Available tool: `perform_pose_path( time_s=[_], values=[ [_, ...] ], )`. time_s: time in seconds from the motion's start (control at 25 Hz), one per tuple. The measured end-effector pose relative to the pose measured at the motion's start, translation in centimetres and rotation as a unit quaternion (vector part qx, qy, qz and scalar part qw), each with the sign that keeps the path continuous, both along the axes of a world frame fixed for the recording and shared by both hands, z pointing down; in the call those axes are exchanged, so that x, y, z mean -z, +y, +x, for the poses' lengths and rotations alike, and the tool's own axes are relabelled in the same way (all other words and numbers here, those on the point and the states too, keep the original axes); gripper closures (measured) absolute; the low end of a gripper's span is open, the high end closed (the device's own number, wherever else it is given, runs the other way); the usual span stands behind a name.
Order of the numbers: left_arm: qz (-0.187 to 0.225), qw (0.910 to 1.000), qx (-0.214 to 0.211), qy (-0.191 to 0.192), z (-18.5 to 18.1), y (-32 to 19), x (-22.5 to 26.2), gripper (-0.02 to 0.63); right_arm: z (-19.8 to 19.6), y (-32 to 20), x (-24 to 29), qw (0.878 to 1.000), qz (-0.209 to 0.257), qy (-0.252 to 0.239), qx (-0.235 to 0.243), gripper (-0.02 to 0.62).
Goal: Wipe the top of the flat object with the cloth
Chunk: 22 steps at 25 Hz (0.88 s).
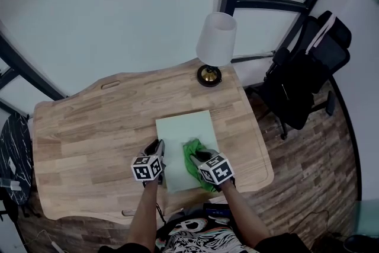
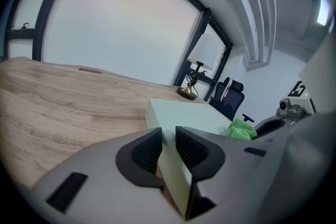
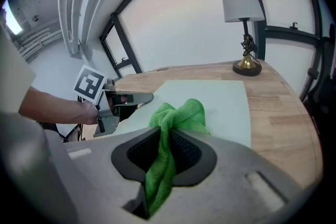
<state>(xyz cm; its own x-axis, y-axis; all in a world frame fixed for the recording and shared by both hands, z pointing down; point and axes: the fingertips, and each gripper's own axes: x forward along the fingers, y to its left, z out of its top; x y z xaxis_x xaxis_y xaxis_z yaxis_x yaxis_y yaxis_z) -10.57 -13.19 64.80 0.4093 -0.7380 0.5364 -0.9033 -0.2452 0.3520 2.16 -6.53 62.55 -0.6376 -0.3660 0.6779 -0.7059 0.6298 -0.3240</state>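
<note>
A pale green flat board lies on the wooden table in front of me. My left gripper is shut on the board's left near edge, the slab standing between its dark pads. My right gripper is shut on a bright green cloth, which rests bunched on the board's near right part. In the right gripper view the cloth runs down between the jaws, and the left gripper shows at the board's far side.
A lamp with a white shade and brass base stands at the table's far right edge, beyond the board. A black office chair is on the floor to the right. The table's curved front edge runs just below both grippers.
</note>
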Motion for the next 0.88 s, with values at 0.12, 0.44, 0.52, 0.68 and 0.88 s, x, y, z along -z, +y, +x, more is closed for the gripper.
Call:
perform_pose_path(
  time_s=[0.12, 0.44, 0.52, 0.68, 0.88],
  values=[
    [0.000, 1.0000, 0.001, -0.002, -0.1, 0.1, 0.0, 0.525, 0.3, -0.1, 0.1, 1.000, 0.002, 0.000, -0.008, 0.532],
    [0.000, 1.0000, -0.001, 0.002, 0.0, 0.1, -0.1, 0.525, 1.6, -0.1, 0.2, 1.000, 0.012, 0.015, -0.024, 0.532],
    [0.000, 1.0000, -0.003, 0.002, 0.0, 0.1, -0.1, 0.525, 2.3, -0.3, 0.2, 0.999, 0.016, 0.018, -0.036, 0.533],
    [0.001, 1.0000, -0.003, 0.004, 0.0, 0.1, 0.0, 0.525, 3.6, -0.7, 0.3, 0.998, 0.023, 0.023, -0.059, 0.533],
    [0.001, 1.0000, -0.002, 0.002, 0.0, 0.1, -0.1, 0.525, 4.3, -0.8, 0.4, 0.997, 0.027, 0.026, -0.074, 0.534]
  ],
)
